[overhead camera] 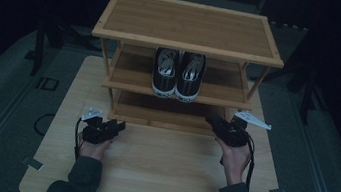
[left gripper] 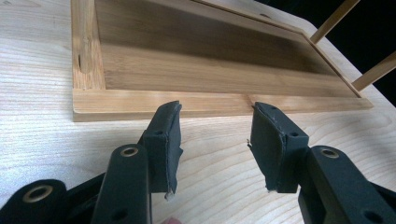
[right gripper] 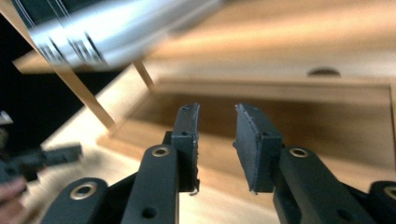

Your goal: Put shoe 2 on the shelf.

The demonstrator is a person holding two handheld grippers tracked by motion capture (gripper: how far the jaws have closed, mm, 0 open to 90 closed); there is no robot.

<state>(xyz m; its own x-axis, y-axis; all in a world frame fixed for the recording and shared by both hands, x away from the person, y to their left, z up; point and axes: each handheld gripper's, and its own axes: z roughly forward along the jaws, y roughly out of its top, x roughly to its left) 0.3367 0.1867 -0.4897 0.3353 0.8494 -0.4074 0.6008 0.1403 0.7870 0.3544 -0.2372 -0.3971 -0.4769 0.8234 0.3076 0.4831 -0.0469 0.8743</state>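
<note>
Two forearms in dark sleeves enter at the near edge of a pale, rounded-corner wooden table [overhead camera: 157, 175]. Left tool [overhead camera: 114, 127], black, jaws spread and empty, sits just before the lowest tier of a three-tier bamboo shoe rack [overhead camera: 191, 25]. Right tool [overhead camera: 218, 124], black, jaws parted with nothing between, is held near the rack's lower right; its own view is motion-blurred. Pair of black canvas shoes [overhead camera: 178, 74], white-soled, stands on the middle shelf, toes partly hidden under the top tier, well beyond both tools.

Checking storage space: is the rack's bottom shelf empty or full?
Empty: the bottom shelf shows bare wood; the shoes sit one shelf higher.
</note>
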